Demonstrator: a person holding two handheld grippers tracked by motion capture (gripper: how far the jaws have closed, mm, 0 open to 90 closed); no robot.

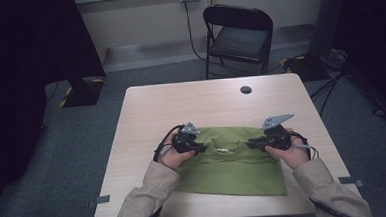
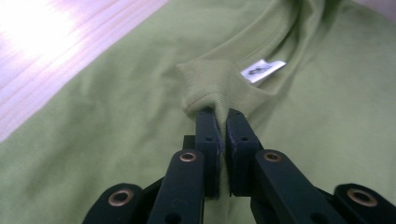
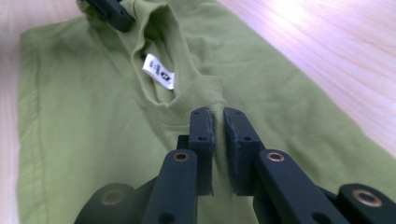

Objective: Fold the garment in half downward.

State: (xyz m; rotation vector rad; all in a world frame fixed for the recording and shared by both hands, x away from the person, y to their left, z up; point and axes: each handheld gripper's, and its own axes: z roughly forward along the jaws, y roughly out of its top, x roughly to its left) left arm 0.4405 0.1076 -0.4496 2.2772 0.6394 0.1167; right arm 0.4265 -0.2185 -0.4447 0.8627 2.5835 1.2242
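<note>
A green T-shirt (image 1: 229,166) lies folded flat on the near half of the table, collar toward the far side, with a white neck label (image 2: 262,70) inside the collar. My left gripper (image 1: 201,148) is shut on a pinch of the collar's left side (image 2: 205,88). My right gripper (image 1: 250,143) is shut on a fold of cloth at the collar's right side (image 3: 205,95). In the right gripper view the label (image 3: 159,71) sits just beyond the jaws, and the left gripper's tip (image 3: 112,11) shows at the top.
The light wooden table (image 1: 205,103) has a round cable hole (image 1: 246,89) near its far edge. A black folding chair (image 1: 238,36) stands behind the table. Cables and stand bases lie on the grey carpet to both sides.
</note>
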